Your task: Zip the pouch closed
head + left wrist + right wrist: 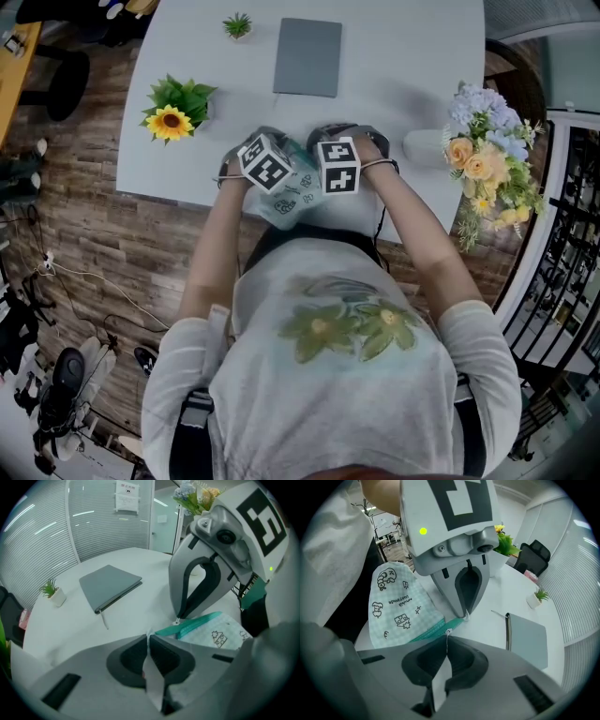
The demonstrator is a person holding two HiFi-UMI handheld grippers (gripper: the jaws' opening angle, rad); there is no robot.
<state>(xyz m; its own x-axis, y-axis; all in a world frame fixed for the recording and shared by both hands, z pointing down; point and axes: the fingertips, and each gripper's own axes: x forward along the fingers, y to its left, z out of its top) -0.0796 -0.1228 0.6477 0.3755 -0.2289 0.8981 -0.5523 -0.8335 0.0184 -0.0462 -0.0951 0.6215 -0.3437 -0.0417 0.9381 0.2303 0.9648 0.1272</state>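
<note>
Head view shows a white round table (pixel 403 84) with a pale green checked fabric pouch (pixel 292 195), printed with black doodles, lying at the table's near edge, directly in front of the person. The left gripper (pixel 149 637) has its jaws pressed together on the pouch's end, where the teal zipper (pixel 197 623) runs out. The right gripper (pixel 447 637) faces it, tips just beside each other, and pinches the small pale zipper pull (pixel 448 631) close to that end. A flat grey closed notebook (pixel 307 56) lies toward the table's far side. A potted yellow sunflower (pixel 171 122) stands at the table's left edge, and a bouquet of peach and blue flowers (pixel 487 155) at the table's right edge.
</note>
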